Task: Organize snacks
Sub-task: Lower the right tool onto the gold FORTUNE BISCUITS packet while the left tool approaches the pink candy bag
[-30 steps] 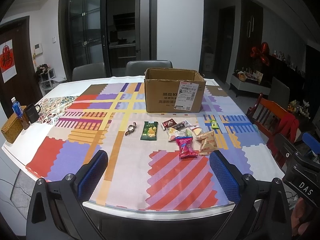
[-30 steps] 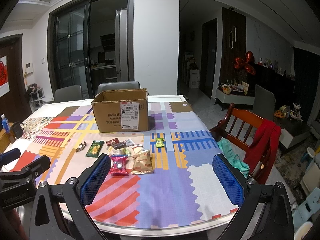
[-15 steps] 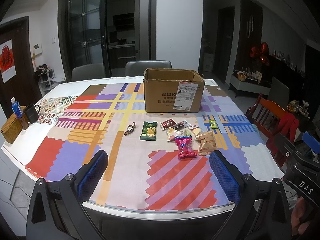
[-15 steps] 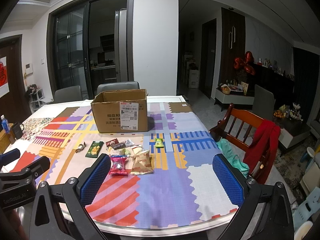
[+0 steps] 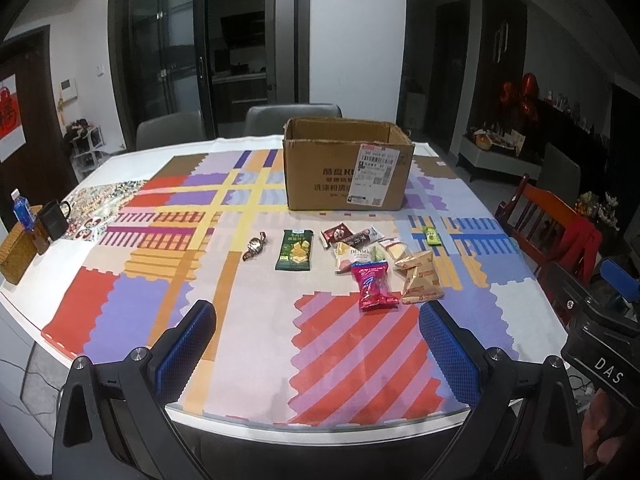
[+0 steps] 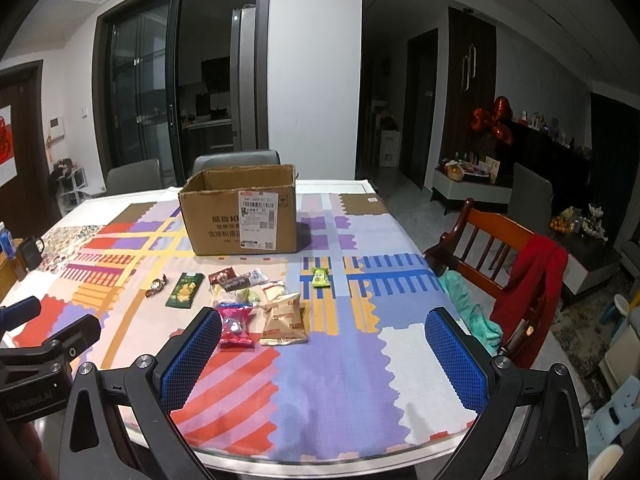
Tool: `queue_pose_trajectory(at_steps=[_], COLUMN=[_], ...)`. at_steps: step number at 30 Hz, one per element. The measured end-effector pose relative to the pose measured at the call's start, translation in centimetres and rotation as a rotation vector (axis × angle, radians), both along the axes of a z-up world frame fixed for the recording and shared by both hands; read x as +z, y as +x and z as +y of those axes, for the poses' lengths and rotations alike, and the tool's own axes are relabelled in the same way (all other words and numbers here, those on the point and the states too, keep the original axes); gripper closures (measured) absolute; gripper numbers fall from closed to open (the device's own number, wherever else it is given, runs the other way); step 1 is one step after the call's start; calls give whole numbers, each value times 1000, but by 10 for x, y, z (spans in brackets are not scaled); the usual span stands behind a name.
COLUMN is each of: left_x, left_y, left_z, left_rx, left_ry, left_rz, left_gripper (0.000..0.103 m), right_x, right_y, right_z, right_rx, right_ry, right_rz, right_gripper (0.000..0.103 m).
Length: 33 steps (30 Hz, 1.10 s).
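An open cardboard box (image 5: 346, 174) stands at the far middle of the table, also in the right wrist view (image 6: 244, 214). Several snack packets lie in front of it: a green packet (image 5: 294, 250), a red packet (image 5: 374, 285), a tan packet (image 5: 422, 278), a small green bar (image 5: 431, 235) and a wrapped candy (image 5: 255, 245). They also show in the right wrist view: red packet (image 6: 236, 326), tan packet (image 6: 285, 319). My left gripper (image 5: 318, 344) is open and empty above the near table edge. My right gripper (image 6: 324, 352) is open and empty, near the red and tan packets.
A patterned cloth (image 5: 160, 280) covers the table. A woven basket (image 5: 16, 250), a black mug (image 5: 52, 220) and a blue bottle (image 5: 22, 210) sit at the left edge. A wooden chair with a red garment (image 6: 528, 276) stands at the right. Grey chairs (image 5: 294, 118) stand behind.
Both grippers have moved slightly forward towards the snacks. Nothing on the table has moved.
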<state>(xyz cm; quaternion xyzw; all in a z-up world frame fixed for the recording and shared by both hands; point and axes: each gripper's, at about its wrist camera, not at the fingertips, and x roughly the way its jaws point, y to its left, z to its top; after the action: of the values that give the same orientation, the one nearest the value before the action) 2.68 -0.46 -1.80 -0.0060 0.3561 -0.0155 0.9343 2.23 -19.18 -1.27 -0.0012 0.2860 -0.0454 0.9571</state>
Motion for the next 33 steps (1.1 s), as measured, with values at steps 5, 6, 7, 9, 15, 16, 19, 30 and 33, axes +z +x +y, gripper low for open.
queue_pose_trajectory(at_steps=[5, 6, 7, 9, 15, 16, 19, 30, 33], left_x=[-12, -14, -17, -22, -33, -34, -39, -66, -76], left_y=[18, 22, 27, 36, 59, 62, 74, 106, 116], left_z=[1, 2, 2, 2, 2, 2, 4, -13, -19], left_rx=[-6, -6, -7, -12, -12, -11, -14, -63, -77], left_ry=[-1, -3, -7, -10, -1, 1, -3, -9, -11], left_rz=[32, 38, 46, 58, 74, 78, 93, 155, 175], left_gripper=[0, 0, 0, 0, 0, 0, 0, 4, 8], right_x=[-13, -16, -18, -23, -34, -35, -41, -61, -68], right_y=[19, 22, 26, 36, 59, 63, 76, 114, 124], right_z=[3, 3, 4, 6, 9, 9, 11, 13, 11], right_rx=[7, 8, 9, 12, 21, 22, 24, 64, 79], right_ry=[-3, -4, -5, -7, -8, -7, -5, -34, -41], right_rz=[39, 44, 50, 65, 93, 99, 113, 155, 175], right_gripper=[0, 0, 0, 0, 0, 0, 0, 0, 0])
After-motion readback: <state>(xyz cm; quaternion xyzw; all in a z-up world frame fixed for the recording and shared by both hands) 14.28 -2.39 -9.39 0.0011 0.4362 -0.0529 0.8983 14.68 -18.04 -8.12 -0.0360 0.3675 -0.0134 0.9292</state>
